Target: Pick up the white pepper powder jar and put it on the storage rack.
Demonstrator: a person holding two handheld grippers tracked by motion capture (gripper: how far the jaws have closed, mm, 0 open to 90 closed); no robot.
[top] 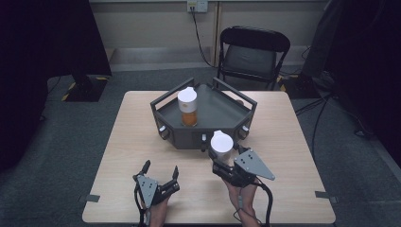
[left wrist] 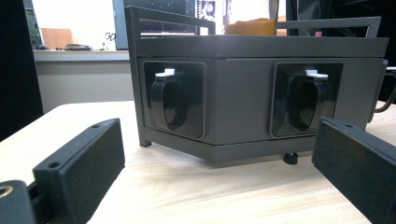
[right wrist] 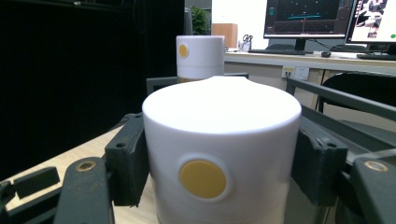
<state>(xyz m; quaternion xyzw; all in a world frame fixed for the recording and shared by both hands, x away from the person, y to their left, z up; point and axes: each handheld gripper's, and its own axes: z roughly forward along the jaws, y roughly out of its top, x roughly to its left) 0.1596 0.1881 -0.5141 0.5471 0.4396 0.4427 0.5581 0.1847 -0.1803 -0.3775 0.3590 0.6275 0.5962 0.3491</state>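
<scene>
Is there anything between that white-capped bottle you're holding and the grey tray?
The bottle sits gripped in the right gripper just in front of the tray. Only the tray's near wall and rail stand between them, so it must go over those. Another bottle already stands inside at the left; the right side looks free.

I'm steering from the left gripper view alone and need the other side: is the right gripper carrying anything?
Observer: Yes. The right gripper is shut on a white-capped bottle, in front of the dark tray.
Operator: My picture cuts off an orange thing above the tray wall. What is it?
Observer: A second bottle with orange contents and a white cap, standing upright in the tray.
Operator: Do the caps carry any mark?
Observer: Each has a round yellow dot on its side.
</scene>
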